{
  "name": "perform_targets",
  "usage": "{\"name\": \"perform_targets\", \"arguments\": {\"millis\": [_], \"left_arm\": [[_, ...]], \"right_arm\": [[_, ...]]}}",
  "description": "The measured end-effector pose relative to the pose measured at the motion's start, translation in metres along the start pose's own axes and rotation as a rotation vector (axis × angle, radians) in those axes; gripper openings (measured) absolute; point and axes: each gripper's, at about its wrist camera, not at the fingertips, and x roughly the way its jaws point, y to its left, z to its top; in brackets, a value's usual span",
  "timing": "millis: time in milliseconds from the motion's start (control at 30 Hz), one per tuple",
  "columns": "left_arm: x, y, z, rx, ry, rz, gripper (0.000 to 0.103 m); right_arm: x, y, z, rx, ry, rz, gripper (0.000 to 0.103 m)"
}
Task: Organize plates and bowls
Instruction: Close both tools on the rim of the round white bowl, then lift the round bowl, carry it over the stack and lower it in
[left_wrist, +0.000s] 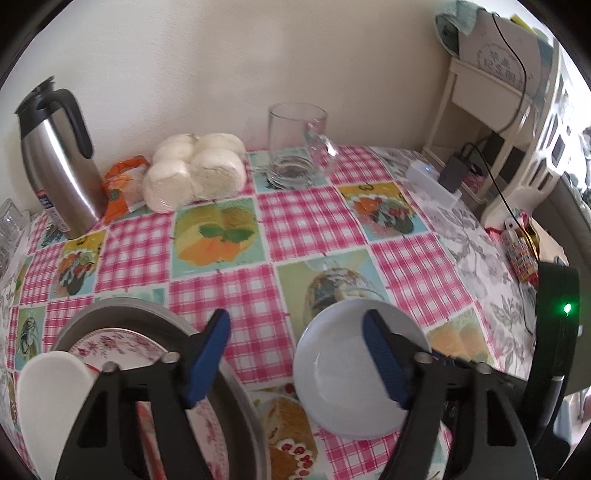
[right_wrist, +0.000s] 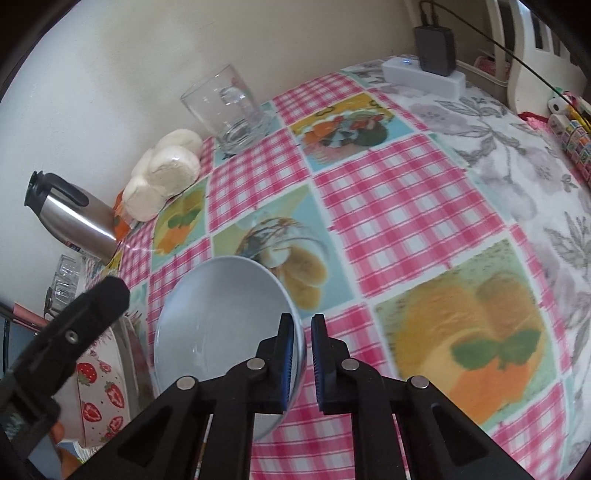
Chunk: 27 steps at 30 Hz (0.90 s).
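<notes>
Both tools are seen over a checked tabletop. The right tool is closed to a narrow gap on the rim of a pale blue bowl – one blue pad inside the rim, the other outside – and the bowl is held tilted above the cloth. The left tool is spread wide and grips nothing; in its view the bowl is seen behind its right finger. Under its left finger a grey tray is seen with a floral plate in it, and a white plate is seen at the tray's near edge. From the right wrist, a strawberry-patterned dish is seen at the lower left, just beside the bowl. Along the wall at the back, well apart from the dishes, a steel flask, a bag of white buns and a glass mug are set.
</notes>
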Motion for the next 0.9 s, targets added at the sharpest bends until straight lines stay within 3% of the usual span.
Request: {"name": "perform_targets", "arguments": {"millis": [133, 500, 700, 900], "left_arm": [[0.012, -0.012, -0.006, 0.018, 0.045, -0.031, 0.07], [0.053, -0.027, -0.027, -0.009, 0.17, -0.105, 0.026], [0.052, -0.019, -0.028, -0.055, 0.169, -0.146, 0.019], [0.019, -0.015, -0.02, -0.054, 0.114, -0.152, 0.019]], "right_arm": [[-0.004, -0.016, 0.003, 0.023, 0.0, -0.004, 0.01], [-0.007, -0.034, 0.003, 0.071, 0.012, 0.003, 0.011], [-0.011, -0.027, 0.002, 0.05, 0.018, -0.016, 0.011], [-0.035, -0.015, 0.004, 0.035, -0.019, -0.012, 0.011]]}}
